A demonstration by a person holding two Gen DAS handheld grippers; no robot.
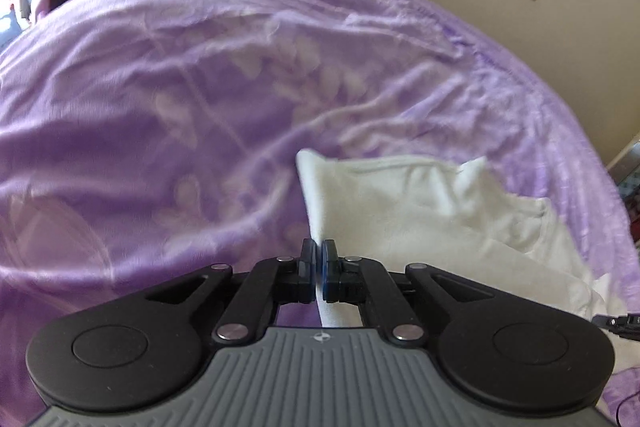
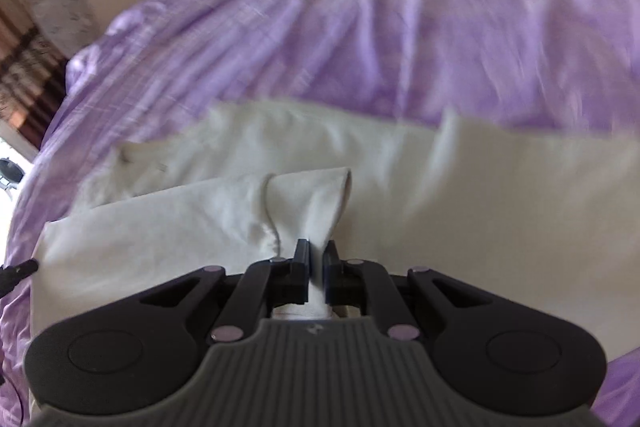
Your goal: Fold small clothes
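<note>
Two claws clench one white garment point(image 2: 248, 147) that lies spread on a bed under a purple blanket point(image 1: 180, 87). Seen from the left wrist, the left claw point(image 1: 319, 253) is pinched tight on a thin edge of the cloth at the garment's near left, with the rest trailing away to the right. Seen from the right wrist, the right claw point(image 2: 318, 255) grips a bunched fold that rises from the near middle of the garment, whose flat part runs across the blanket beyond.
</note>
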